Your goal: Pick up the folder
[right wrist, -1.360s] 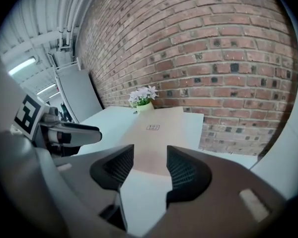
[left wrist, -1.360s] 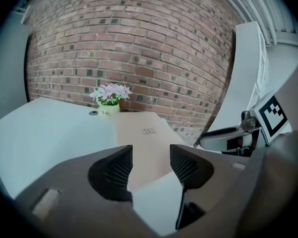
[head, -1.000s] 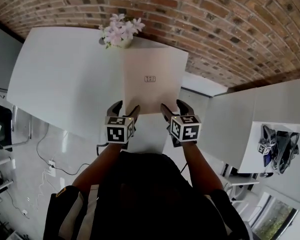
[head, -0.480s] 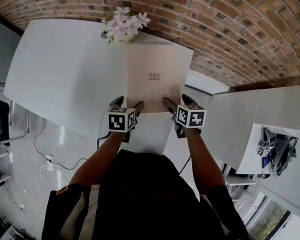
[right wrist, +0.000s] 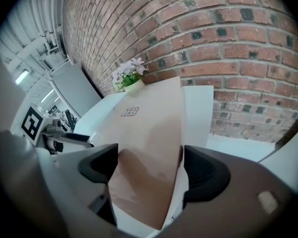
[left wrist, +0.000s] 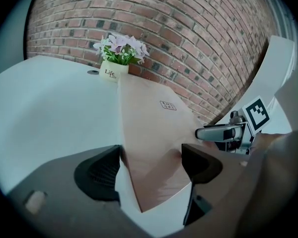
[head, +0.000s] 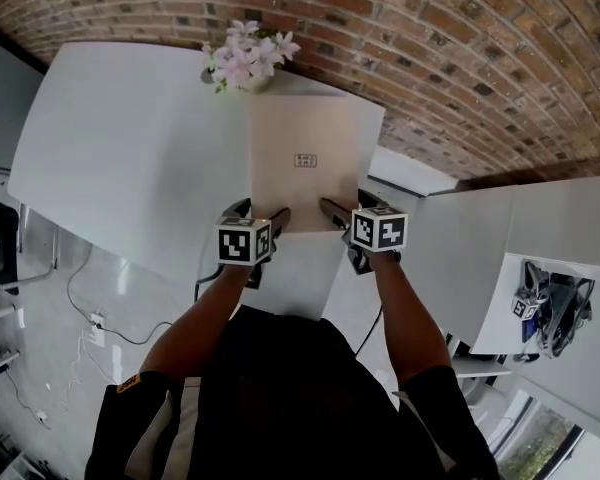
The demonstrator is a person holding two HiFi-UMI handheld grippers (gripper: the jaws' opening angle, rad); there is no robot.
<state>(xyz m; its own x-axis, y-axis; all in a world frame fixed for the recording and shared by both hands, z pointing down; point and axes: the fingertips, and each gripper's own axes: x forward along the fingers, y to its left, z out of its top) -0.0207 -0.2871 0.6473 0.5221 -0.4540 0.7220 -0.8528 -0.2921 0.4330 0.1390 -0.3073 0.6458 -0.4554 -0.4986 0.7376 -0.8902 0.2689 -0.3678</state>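
Observation:
A tan folder (head: 305, 163) lies flat on the white table (head: 120, 138), its far end by the flower pot. My left gripper (head: 260, 214) stands open over the folder's near left corner. In the left gripper view the folder (left wrist: 149, 118) runs between that gripper's (left wrist: 151, 167) wide jaws, and neither pad presses on it. My right gripper (head: 345, 208) is at the near right corner with its jaws opening. In the right gripper view the folder (right wrist: 144, 128) lies between that gripper's (right wrist: 149, 167) jaws, untouched by the pads.
A small white pot of pale purple flowers (head: 245, 58) stands at the table's far edge against the brick wall. A second white table (head: 480, 238) at the right carries another gripper device (head: 550, 303). A chair (head: 0, 258) and floor cables lie at the left.
Both grippers have sunk toward the table at the folder's near edge, and their jaws have spread wider. The folder now rests flat between them.

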